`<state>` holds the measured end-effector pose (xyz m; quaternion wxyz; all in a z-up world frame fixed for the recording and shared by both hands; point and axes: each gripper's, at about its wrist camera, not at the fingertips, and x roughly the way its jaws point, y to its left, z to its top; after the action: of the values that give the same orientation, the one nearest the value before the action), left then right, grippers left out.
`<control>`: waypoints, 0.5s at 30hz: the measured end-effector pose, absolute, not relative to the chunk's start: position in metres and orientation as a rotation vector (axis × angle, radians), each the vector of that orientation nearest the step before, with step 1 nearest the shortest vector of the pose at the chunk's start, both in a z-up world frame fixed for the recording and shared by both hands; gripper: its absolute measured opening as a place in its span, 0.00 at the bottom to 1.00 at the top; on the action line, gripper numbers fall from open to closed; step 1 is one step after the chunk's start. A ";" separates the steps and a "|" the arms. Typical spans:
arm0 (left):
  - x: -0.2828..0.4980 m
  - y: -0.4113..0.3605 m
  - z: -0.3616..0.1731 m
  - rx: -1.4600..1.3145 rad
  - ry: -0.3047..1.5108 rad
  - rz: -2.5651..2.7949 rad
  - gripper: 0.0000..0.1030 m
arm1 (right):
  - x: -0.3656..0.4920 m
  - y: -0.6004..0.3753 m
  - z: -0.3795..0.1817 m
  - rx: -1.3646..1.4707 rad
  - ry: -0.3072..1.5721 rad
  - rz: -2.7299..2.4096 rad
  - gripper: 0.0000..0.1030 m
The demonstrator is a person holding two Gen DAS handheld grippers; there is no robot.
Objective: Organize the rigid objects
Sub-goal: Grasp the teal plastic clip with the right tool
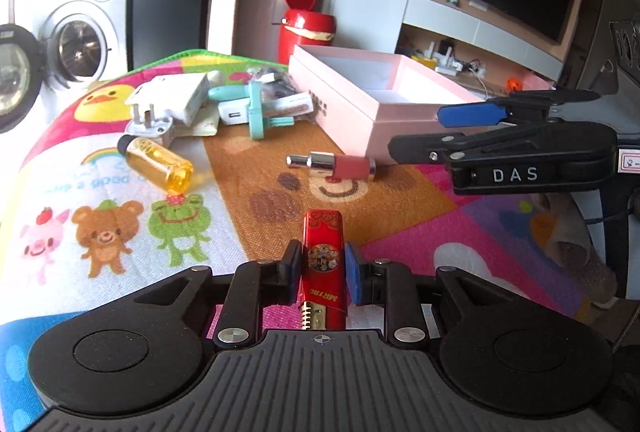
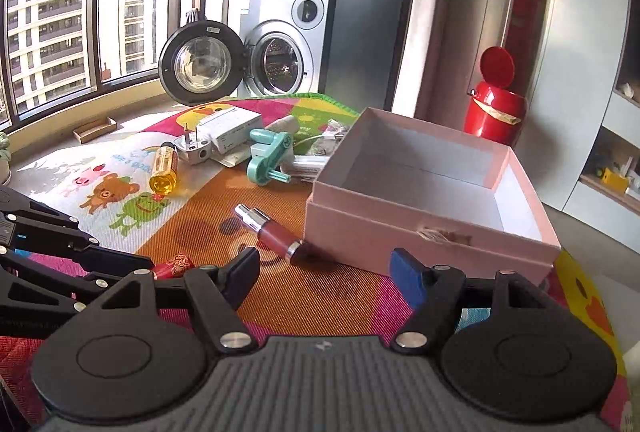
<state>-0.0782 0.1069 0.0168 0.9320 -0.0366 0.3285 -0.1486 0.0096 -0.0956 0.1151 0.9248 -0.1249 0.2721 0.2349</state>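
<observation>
My left gripper (image 1: pixel 322 264) is shut on a red lighter (image 1: pixel 323 260), held just above the colourful mat (image 1: pixel 400 228); its tip also shows in the right wrist view (image 2: pixel 176 266). My right gripper (image 2: pixel 324 272) is open and empty, hovering in front of the open pink box (image 2: pixel 432 228); it shows in the left wrist view (image 1: pixel 420 128) beside the box (image 1: pixel 360 104). A pink and silver tube (image 1: pixel 336 164) (image 2: pixel 272 230) lies on the mat next to the box. An amber bottle (image 1: pixel 160 162) (image 2: pixel 164 172) lies further left.
A pile of white chargers (image 1: pixel 172 100) (image 2: pixel 228 132) and a teal plastic part (image 1: pixel 256 108) (image 2: pixel 268 156) lies at the far side of the mat. A red bin (image 1: pixel 306 32) (image 2: pixel 494 108) and a washing machine (image 2: pixel 276 44) with its door open stand behind.
</observation>
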 end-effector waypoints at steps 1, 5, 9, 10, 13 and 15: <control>-0.081 0.113 0.019 -0.084 0.666 -0.287 0.26 | 0.019 -0.078 0.123 -0.266 0.554 0.504 0.66; -0.089 0.133 0.023 -0.131 0.634 -0.255 0.26 | 0.068 -0.020 0.134 -0.271 0.578 0.536 0.66; -0.097 0.142 0.025 -0.163 0.612 -0.256 0.26 | 0.128 0.023 0.116 -0.271 0.693 0.476 0.65; -0.099 0.144 0.026 -0.169 0.607 -0.258 0.26 | 0.139 0.030 0.110 -0.280 0.721 0.459 0.65; -0.104 0.148 0.027 -0.185 0.597 -0.270 0.26 | 0.162 0.040 0.090 -0.298 0.795 0.423 0.50; -0.106 0.149 0.027 -0.190 0.594 -0.277 0.26 | 0.160 0.040 0.086 -0.326 0.788 0.427 0.44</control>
<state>-0.1057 0.1488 0.0269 0.9424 -0.0932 0.2911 -0.1356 0.1602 0.0402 0.0863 0.8884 -0.1567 0.3794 0.2056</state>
